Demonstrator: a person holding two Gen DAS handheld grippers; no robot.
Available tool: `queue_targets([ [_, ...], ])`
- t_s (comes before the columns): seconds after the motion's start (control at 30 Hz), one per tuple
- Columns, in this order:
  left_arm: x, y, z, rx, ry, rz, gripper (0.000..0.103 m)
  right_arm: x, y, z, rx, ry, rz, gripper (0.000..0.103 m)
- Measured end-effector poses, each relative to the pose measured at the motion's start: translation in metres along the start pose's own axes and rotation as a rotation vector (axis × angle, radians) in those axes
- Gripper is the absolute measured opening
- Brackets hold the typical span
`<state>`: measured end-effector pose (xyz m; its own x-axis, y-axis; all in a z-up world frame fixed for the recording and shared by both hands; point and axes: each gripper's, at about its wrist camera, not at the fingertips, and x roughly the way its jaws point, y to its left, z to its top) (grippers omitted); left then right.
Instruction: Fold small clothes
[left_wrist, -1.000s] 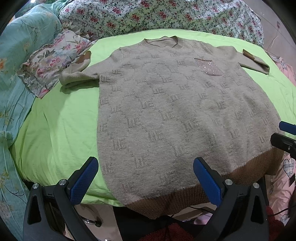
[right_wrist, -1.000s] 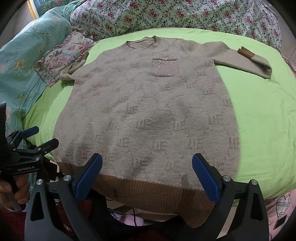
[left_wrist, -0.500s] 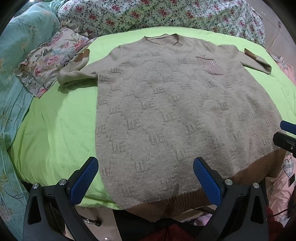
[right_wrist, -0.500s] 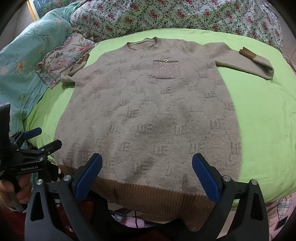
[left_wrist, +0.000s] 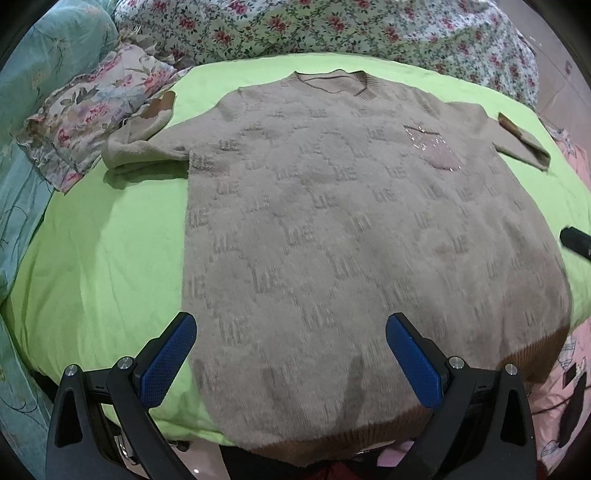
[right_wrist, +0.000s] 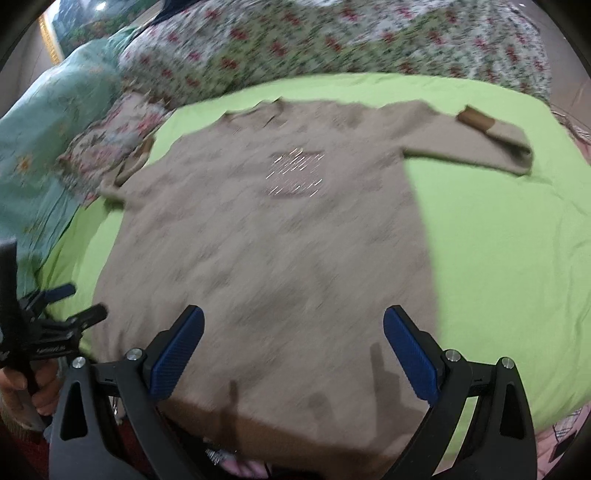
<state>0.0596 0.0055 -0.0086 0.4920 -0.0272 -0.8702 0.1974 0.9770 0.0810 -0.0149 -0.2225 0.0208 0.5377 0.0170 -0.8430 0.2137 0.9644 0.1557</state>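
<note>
Lying flat, sweater (left_wrist: 332, 240) beneath spread hand-held gripper (left_wrist: 291, 354)

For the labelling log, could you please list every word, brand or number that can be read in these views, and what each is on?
"UE": repeated knit motif all over the beige sweater, sharp in the left wrist view, smeared by motion blur in the right.
White print on the left gripper body, seen from the right wrist view: too blurred to read.
No other text is visible.
</note>
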Motion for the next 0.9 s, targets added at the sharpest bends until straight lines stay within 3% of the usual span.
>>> queue_targets([
  [0.33, 0.016, 0.007, 0.032, -0.032, 0.003, -0.02, 0.103, 0.013, -0.115, 0.108, 0.063, -0.133, -0.133, 0.095],
  [0.6, 0.037, 0.009, 0.053, -0.053, 0.038, -0.015, 0.103, 0.086, -0.188, 0.196, 0.032, -0.1, -0.239, 0.088],
  [0.7, 0.047, 0.008, 0.058, -0.061, 0.062, -0.01, 0.103, 0.121, -0.207, 0.213, 0.029, -0.05, -0.269, 0.08],
  [0.8, 0.057, 0.008, 0.061, -0.073, 0.089, -0.018, 0.103, 0.147, -0.222, 0.222, 0.008, -0.016, -0.351, 0.071],
  [0.9, 0.065, 0.007, 0.065, -0.082, 0.104, -0.034, 0.103, 0.151, -0.239, 0.223, 0.064, -0.024, -0.358, 0.042],
])
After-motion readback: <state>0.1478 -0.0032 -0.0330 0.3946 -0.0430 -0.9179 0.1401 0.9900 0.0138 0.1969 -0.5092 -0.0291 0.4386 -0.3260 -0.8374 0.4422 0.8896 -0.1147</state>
